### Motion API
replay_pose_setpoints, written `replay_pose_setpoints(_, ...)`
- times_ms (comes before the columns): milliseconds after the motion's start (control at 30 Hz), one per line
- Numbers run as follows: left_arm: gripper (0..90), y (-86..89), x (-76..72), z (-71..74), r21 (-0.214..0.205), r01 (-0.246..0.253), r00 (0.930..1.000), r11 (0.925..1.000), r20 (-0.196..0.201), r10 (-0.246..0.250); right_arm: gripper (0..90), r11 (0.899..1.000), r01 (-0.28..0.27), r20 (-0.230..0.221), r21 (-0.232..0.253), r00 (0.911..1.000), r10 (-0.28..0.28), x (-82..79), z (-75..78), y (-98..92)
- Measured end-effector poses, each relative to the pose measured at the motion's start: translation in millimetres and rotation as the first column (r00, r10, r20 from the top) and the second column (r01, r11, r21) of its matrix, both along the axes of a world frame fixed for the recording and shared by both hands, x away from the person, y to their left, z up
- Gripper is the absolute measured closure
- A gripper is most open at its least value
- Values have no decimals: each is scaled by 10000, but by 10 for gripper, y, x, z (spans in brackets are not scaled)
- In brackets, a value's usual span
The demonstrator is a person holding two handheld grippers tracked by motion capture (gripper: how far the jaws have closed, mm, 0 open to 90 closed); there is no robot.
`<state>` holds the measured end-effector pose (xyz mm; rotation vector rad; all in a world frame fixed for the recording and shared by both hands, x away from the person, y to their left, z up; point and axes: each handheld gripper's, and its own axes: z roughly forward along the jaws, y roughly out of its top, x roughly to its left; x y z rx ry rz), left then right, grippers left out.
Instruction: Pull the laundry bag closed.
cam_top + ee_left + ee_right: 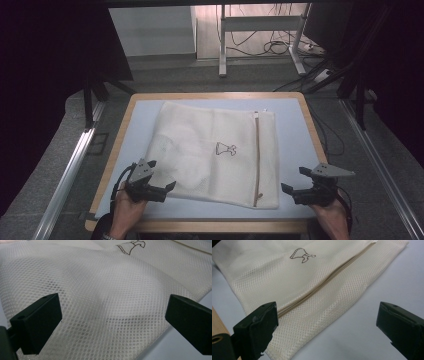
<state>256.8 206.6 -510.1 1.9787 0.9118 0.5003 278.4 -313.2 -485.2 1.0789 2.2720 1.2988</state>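
Our mesh bag (215,152) lies flat in the middle of the picture. It looks soft, light and floppy. Our left gripper (167,188) and right gripper (286,189) are both wide open, holding nothing. We should pinch its bottom corners.

Mesh bag (215,150) is showing cream-white w/ a fine honeycomb hole pattern, a small dark outline drawing (225,149) at centre & a tan zip (257,160). Table top (295,145) is looking pale blue, w/ a light wood edge (112,155). Gripper jaws are showing black.
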Motion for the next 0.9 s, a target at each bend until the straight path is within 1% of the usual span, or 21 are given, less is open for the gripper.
replay_pose_setpoints(100,5,-16,-9,9,-74,52,10000,10000,-18,-52,43,10000,-64,68,-61,10000,64,-7,6,5)
replay_pose_setpoints(400,8,-38,-17,14,11,118,9999,9999,8,-118,42,9995,-238,116,-205,9996,241,-16,9,33)
replay_pose_setpoints(600,8,-65,-20,14,157,204,9998,9997,48,-204,42,9989,-346,153,-312,9993,351,-21,19,54)
replay_pose_setpoints(733,10,-82,-18,3,194,394,9992,9990,-17,-393,42,9981,-441,255,-427,9987,452,-28,30,79)
replay_pose_setpoints(833,10,-108,-24,1,422,456,9990,9981,20,-458,42,9975,-480,285,-515,9984,495,-34,35,109)
replay_pose_setpoints(900,10,-111,-25,1,458,467,9989,9979,28,-468,42,9973,-494,292,-550,9983,511,-35,38,116)
